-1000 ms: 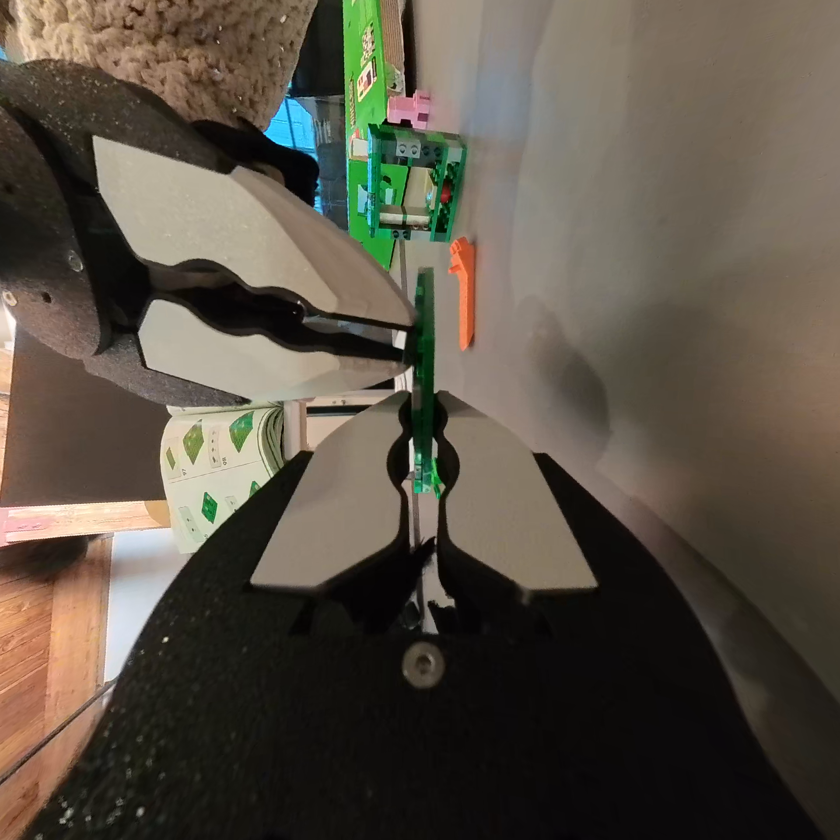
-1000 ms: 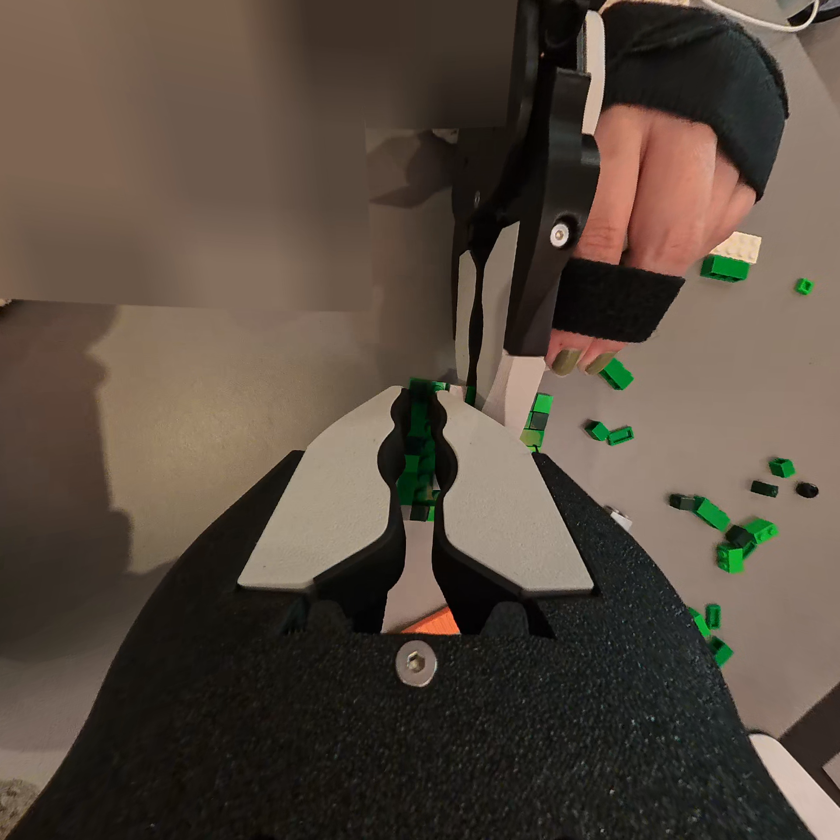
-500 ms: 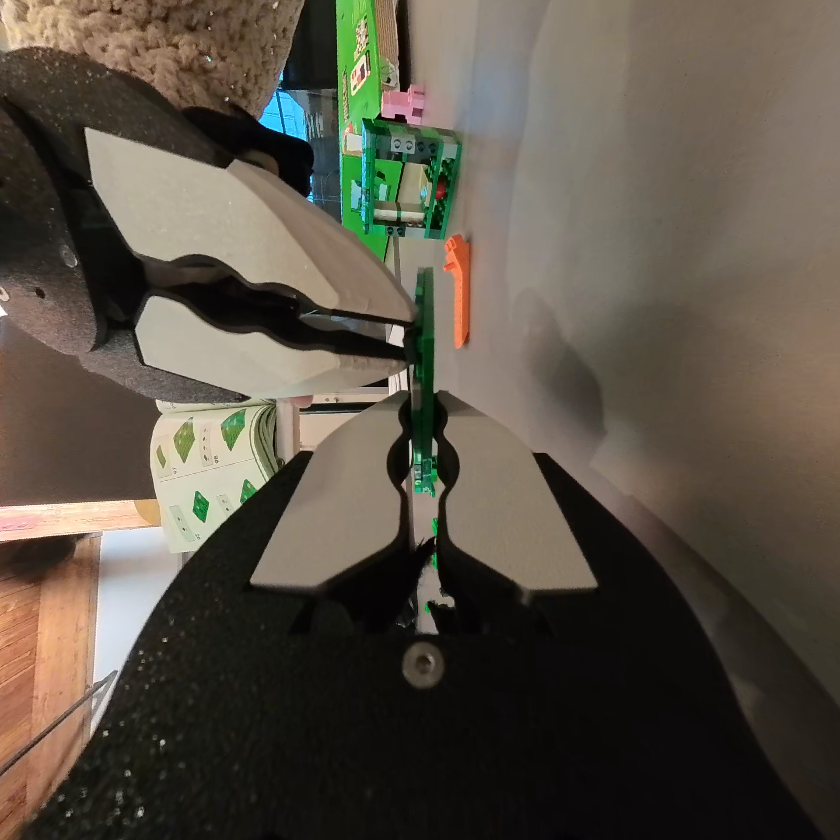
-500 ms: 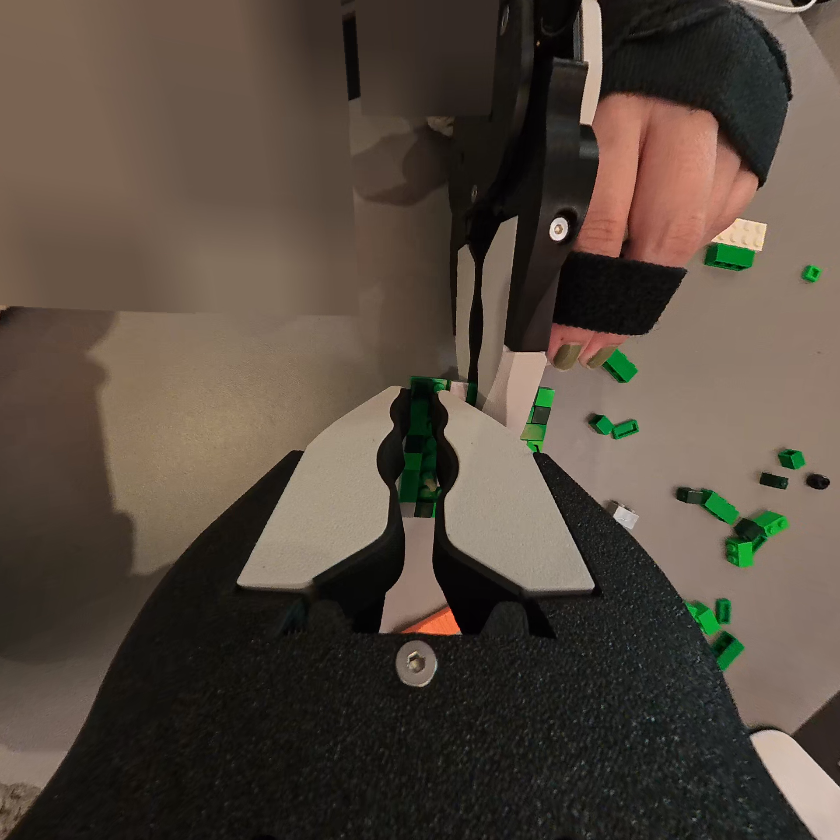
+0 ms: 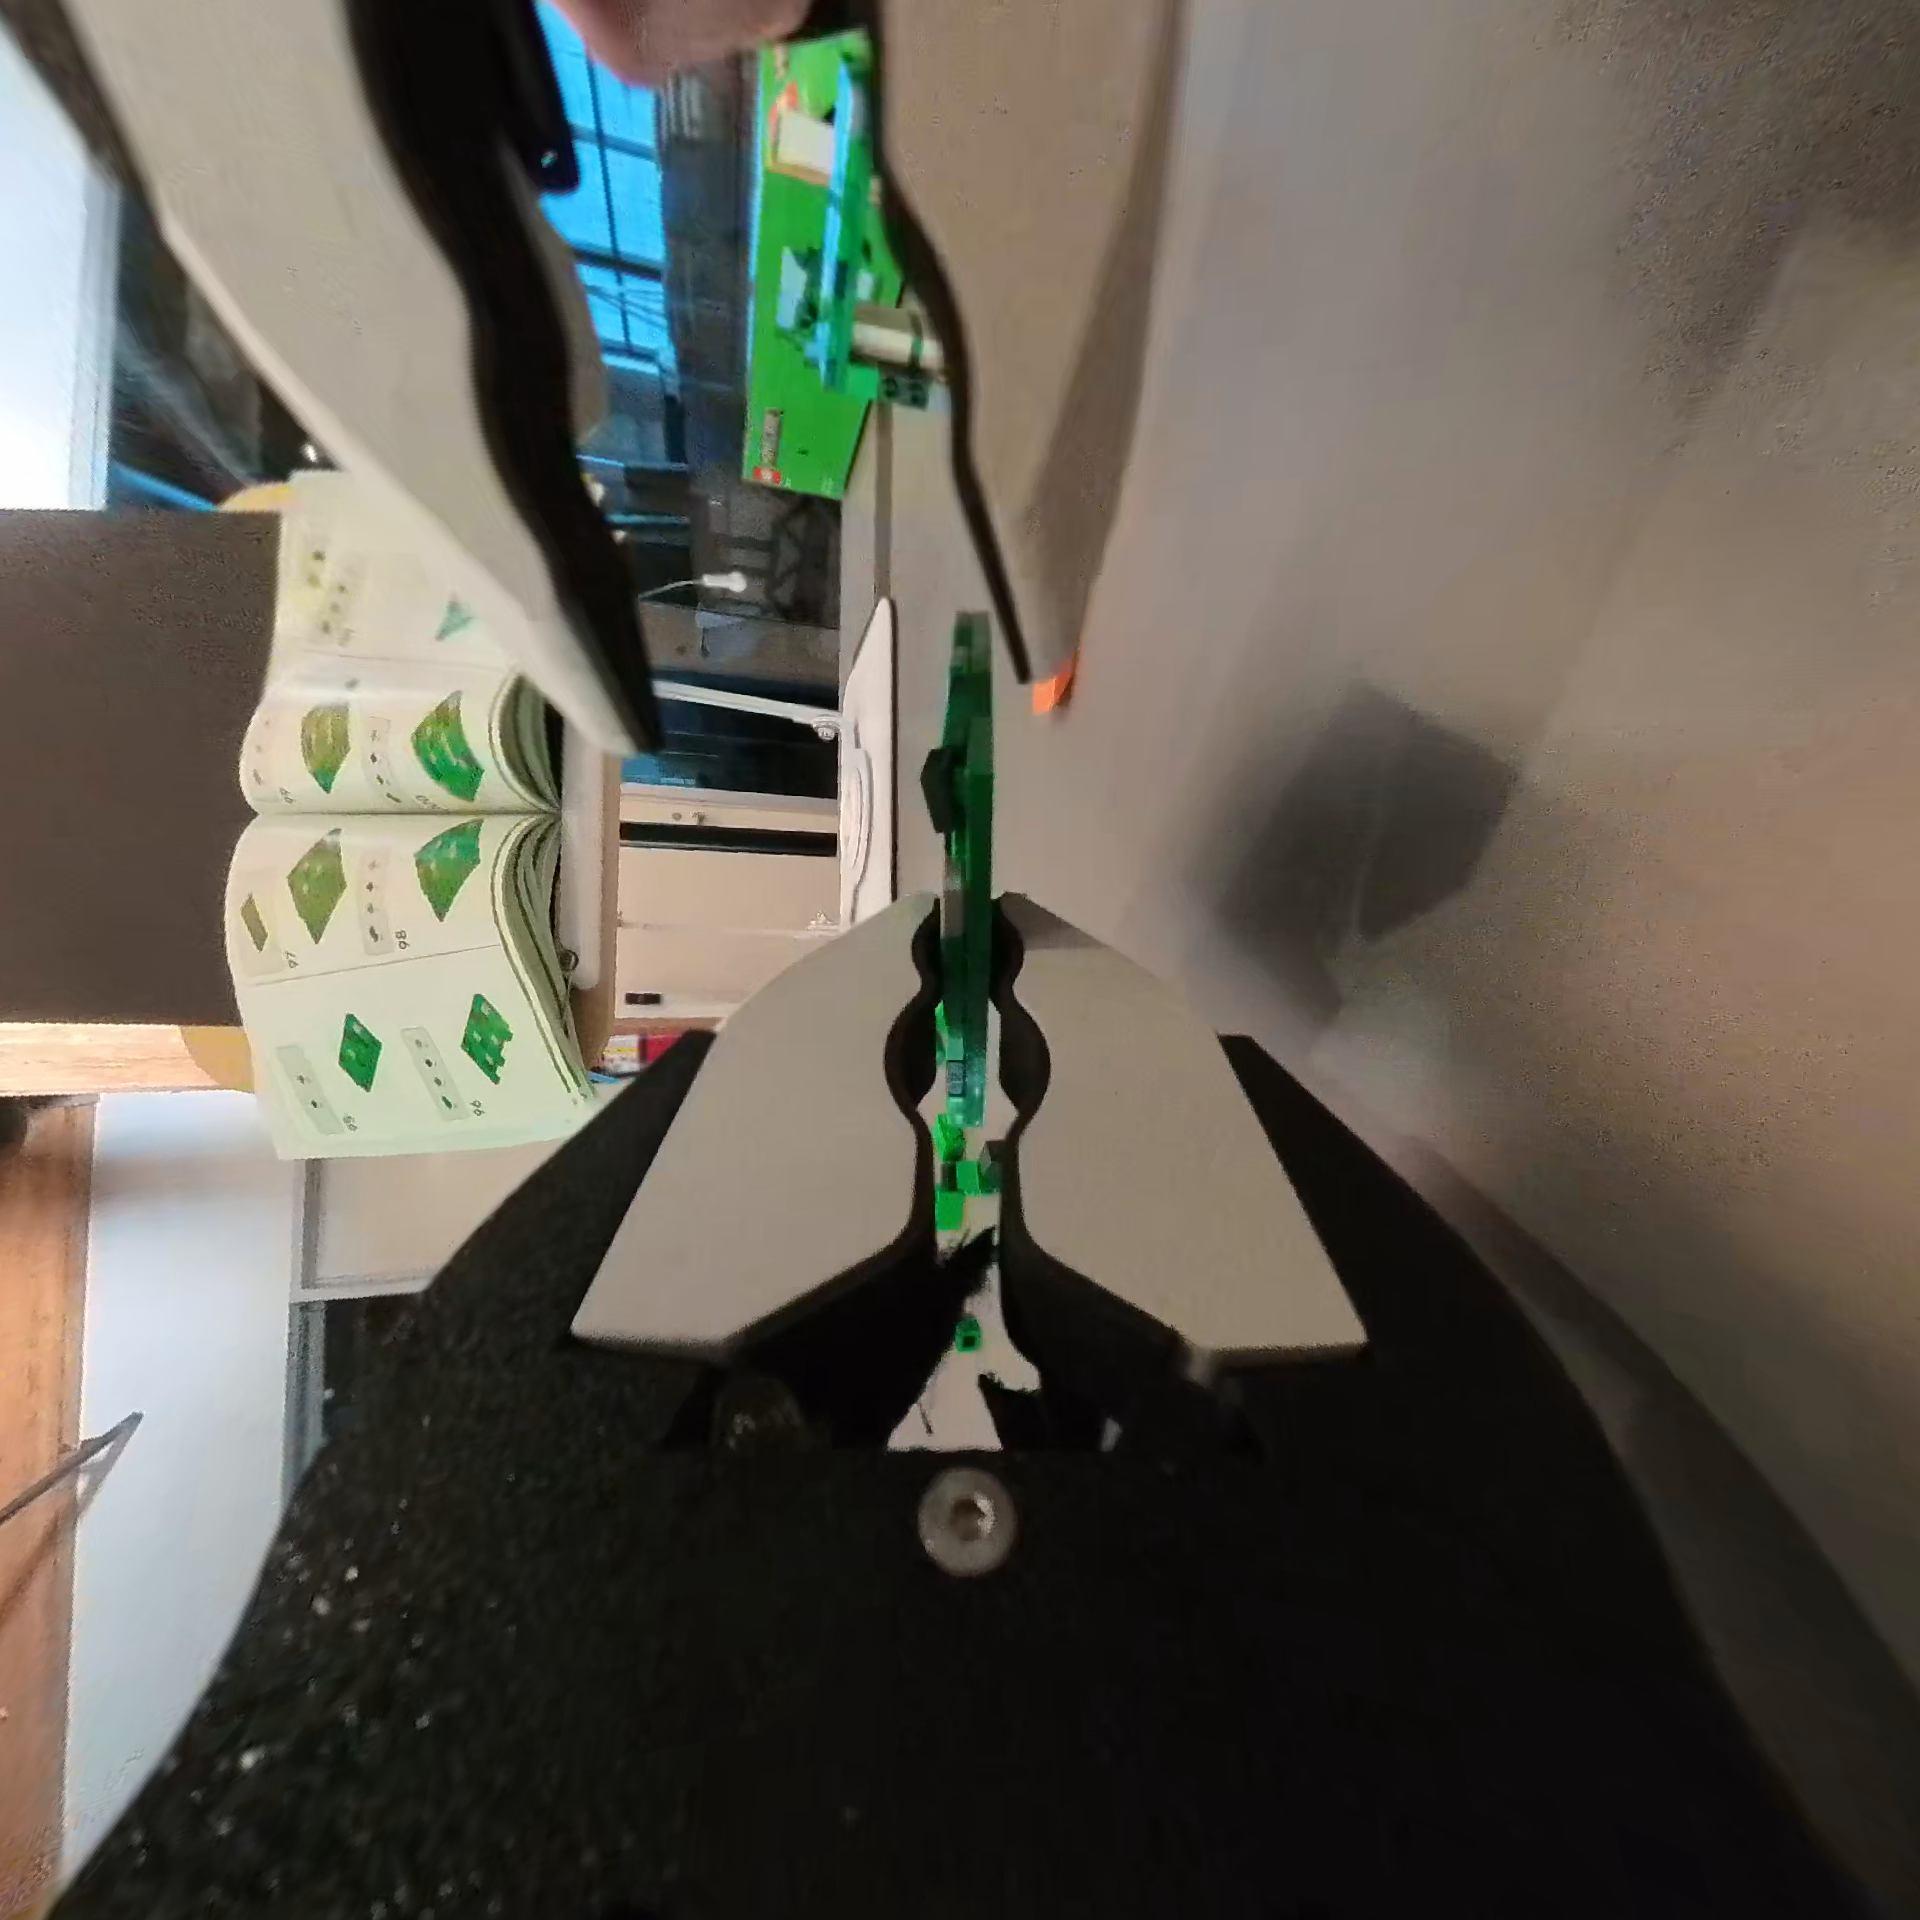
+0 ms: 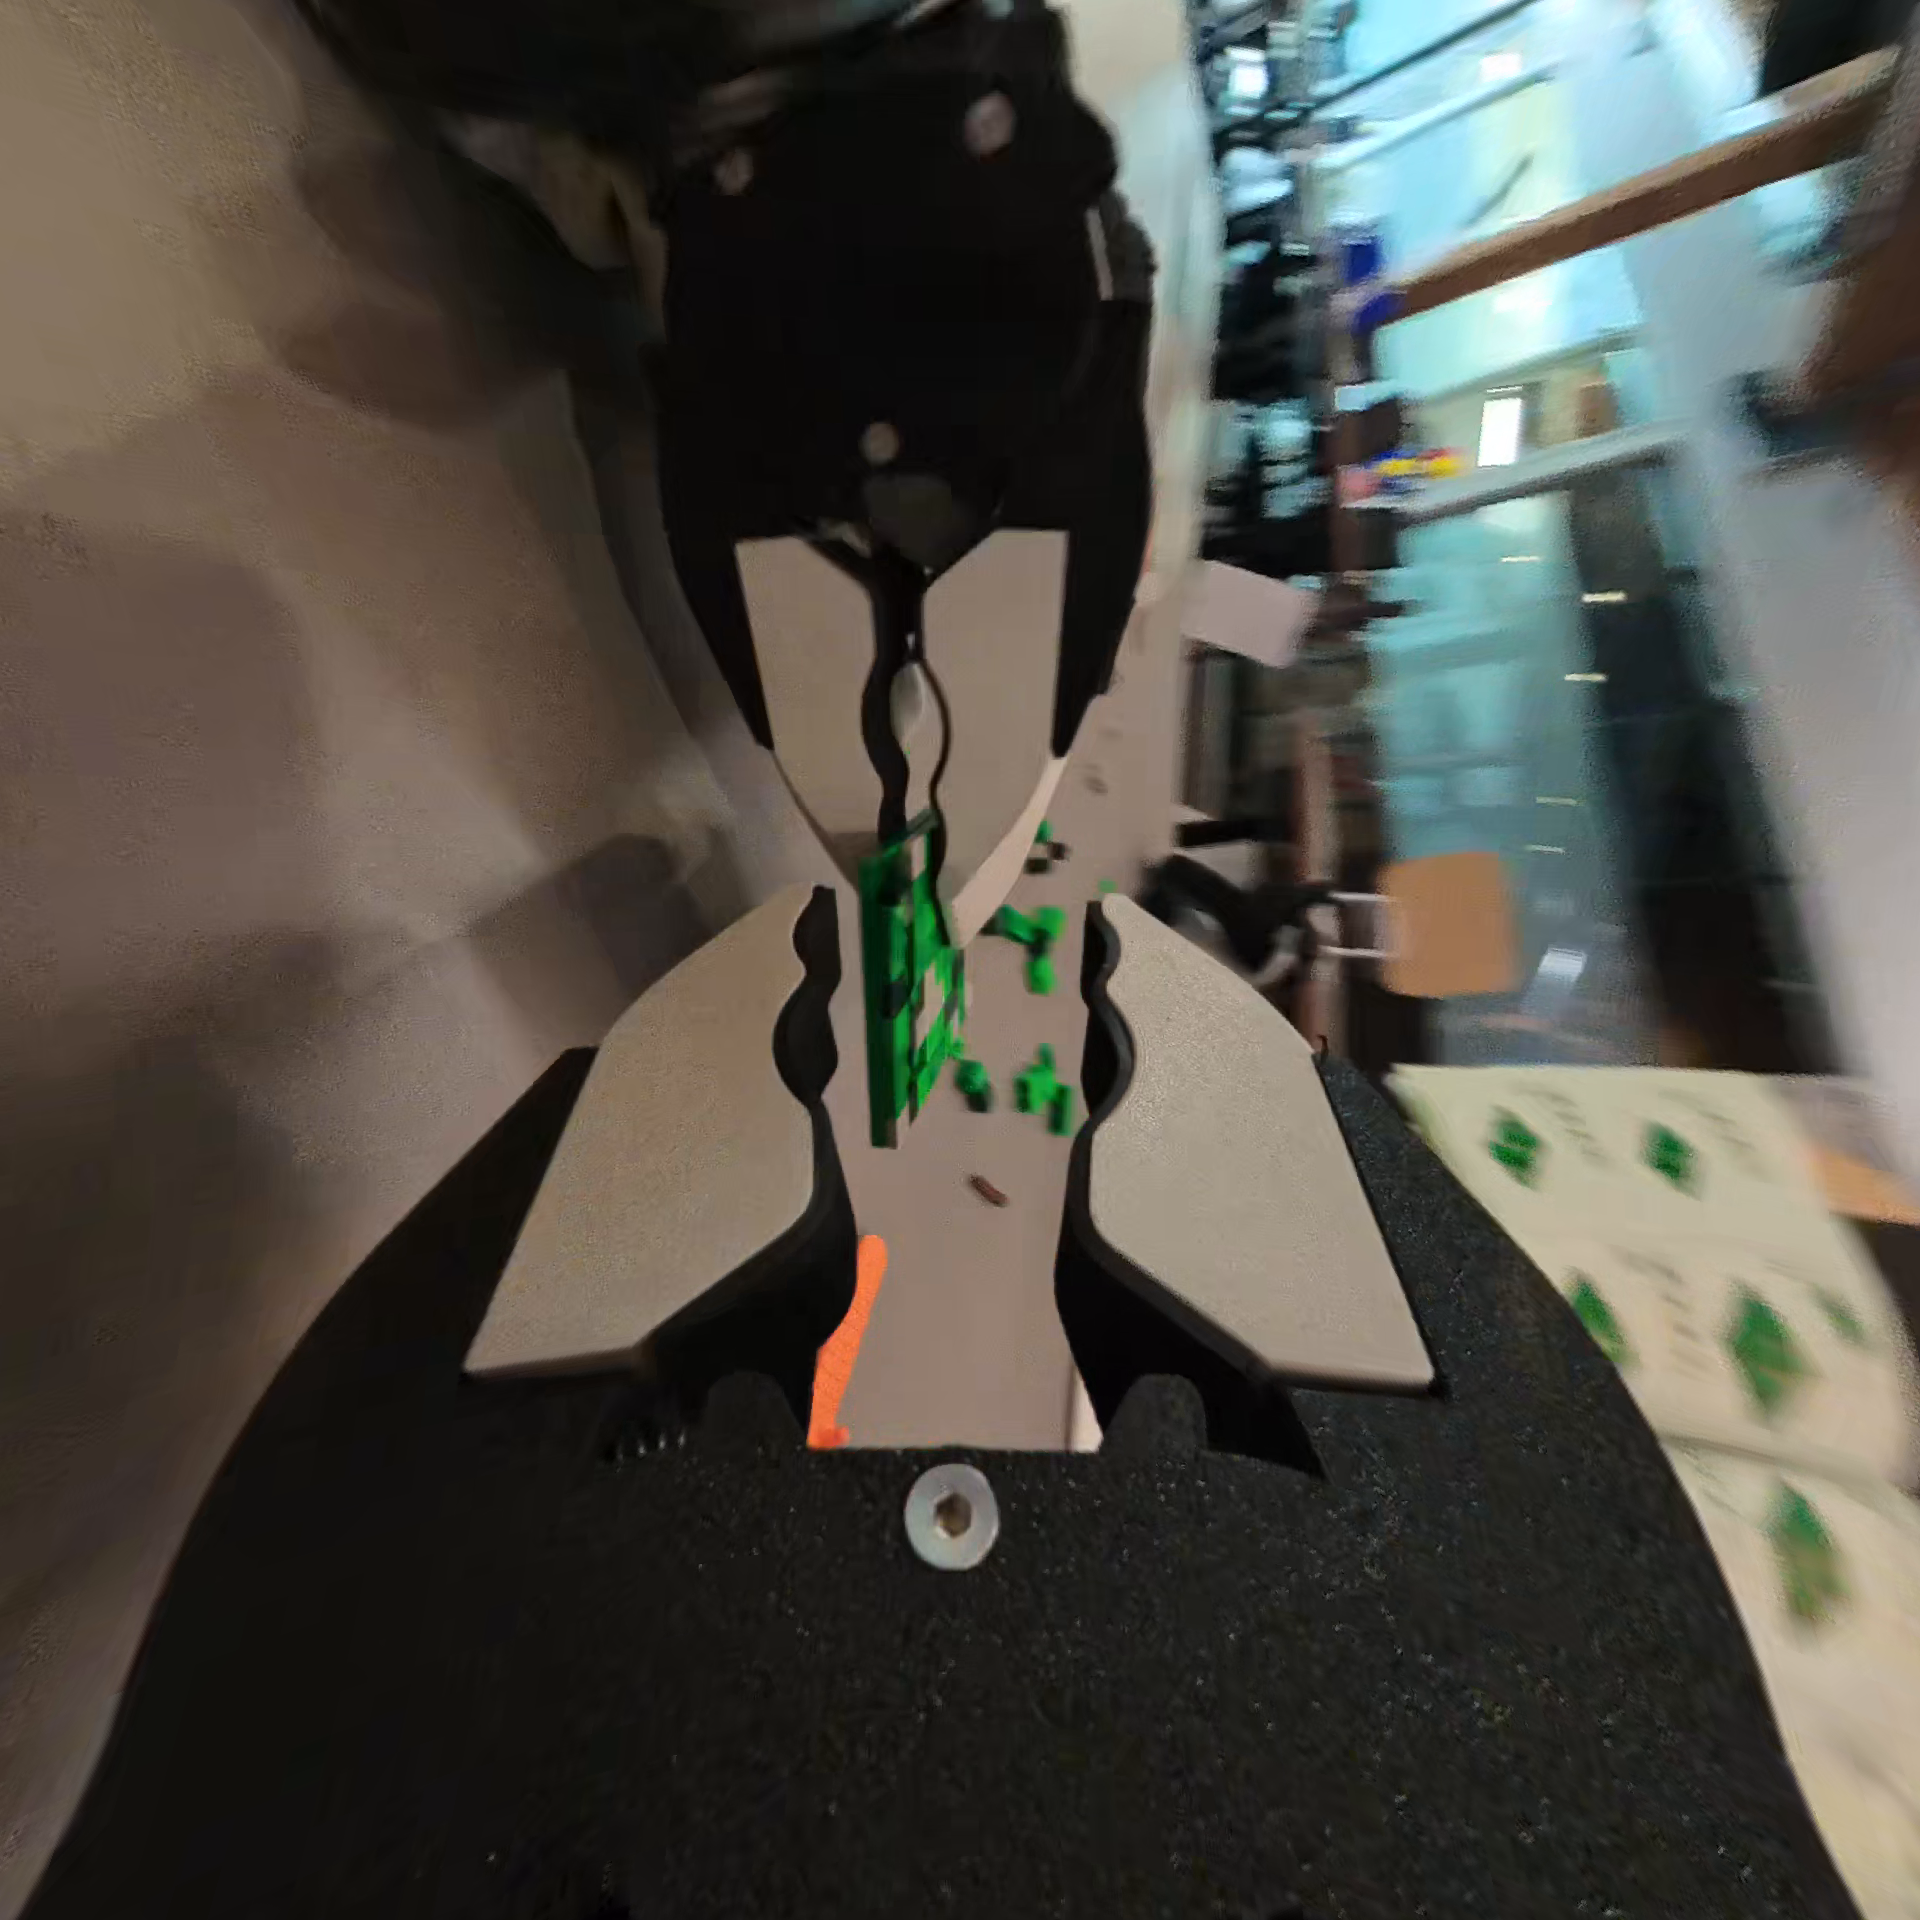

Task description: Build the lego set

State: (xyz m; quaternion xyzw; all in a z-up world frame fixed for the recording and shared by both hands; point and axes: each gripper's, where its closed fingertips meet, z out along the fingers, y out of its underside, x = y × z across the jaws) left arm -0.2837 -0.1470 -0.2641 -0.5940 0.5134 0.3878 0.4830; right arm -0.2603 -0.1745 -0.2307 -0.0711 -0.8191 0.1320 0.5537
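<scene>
My left gripper (image 5: pixel 971 906) is shut on a green lego plate (image 5: pixel 968 727) and holds it edge-on above the grey table (image 5: pixel 1507 468). A small dark piece sits on the plate's left face. My right gripper (image 6: pixel 961 902) is open and empty, its jaws wide on either side of the plate (image 6: pixel 909 997) without touching it. In the right wrist view, the left gripper (image 6: pixel 909 821) grips the plate's far edge. In the left wrist view, the right gripper's fingers (image 5: pixel 343 343) spread across the top. The right wrist view is blurred.
An orange lego tool (image 6: pixel 852 1340) lies on the table below the right gripper. Loose green bricks (image 6: pixel 1039 1086) lie scattered beyond the plate. An open instruction booklet (image 5: pixel 395 904) lies to the left, and a green lego box (image 5: pixel 821 260) stands farther off.
My right gripper has opened and let go of the green plate, and its view has swung round. My left gripper keeps its hold on the plate.
</scene>
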